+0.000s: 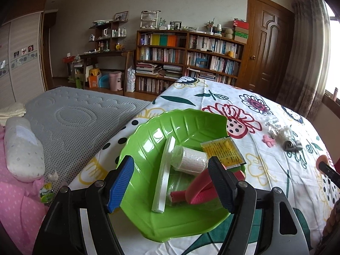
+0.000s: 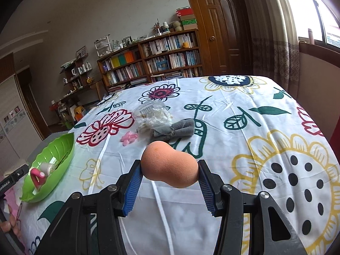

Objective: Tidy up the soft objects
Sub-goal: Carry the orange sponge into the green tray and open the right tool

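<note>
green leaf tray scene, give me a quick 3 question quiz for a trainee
1. True or false: the right gripper is shut on the orange sponge.
2. Which lies in the green leaf tray? A grey cloth roll, B bandage roll, C pink clip
3. Fill in: the left gripper hangs over the tray with its jaws ____.

Key: 1 true; 2 B; 3 open

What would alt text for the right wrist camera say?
The right gripper holds an orange makeup sponge between its blue pads above a floral bedsheet. Beyond lie a grey cloth bundle, a clear plastic packet and a small pink item; a green leaf-shaped dish sits at left.
</note>
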### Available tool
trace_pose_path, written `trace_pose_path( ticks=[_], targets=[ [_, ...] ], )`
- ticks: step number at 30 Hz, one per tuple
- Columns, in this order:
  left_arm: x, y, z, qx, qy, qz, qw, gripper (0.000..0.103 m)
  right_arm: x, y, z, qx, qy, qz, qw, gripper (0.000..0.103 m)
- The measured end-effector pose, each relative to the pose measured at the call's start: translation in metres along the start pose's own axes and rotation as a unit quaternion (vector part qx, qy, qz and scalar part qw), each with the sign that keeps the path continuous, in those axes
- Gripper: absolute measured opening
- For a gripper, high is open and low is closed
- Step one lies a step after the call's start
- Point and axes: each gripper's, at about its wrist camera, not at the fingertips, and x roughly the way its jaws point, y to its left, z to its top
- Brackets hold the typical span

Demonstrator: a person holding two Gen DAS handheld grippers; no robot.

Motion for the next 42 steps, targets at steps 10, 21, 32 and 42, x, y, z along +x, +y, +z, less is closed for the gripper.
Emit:
trace_pose_path(
  ticks=[10,21,32,42],
  targets=[
    [-0.004,0.001,-0.002,0.017,-0.005,-0.004,0.9998,0.076,0.007,0.092,0.006,-0.060,0.022,0.105,0.992,0.055],
    [-0.006,0.018,-0.004,0.022,-0.008,-0.005,0.9997,0.078,0.018,0.174,-0.011,-0.148,0.051,0.180,0.971,0.055],
    [-0.006,0.026,-0.008,0.002,-0.015,0.014,0.9998,0.078,0.044,0.212,-0.019,-0.200,0.079,0.188,0.958,0.055],
    [-0.002,0.033,-0.011,-0.007,-0.012,0.020,0.9997,0.078,0.070,0.233,-0.016,-0.227,0.099,0.184,0.951,0.056]
  ],
)
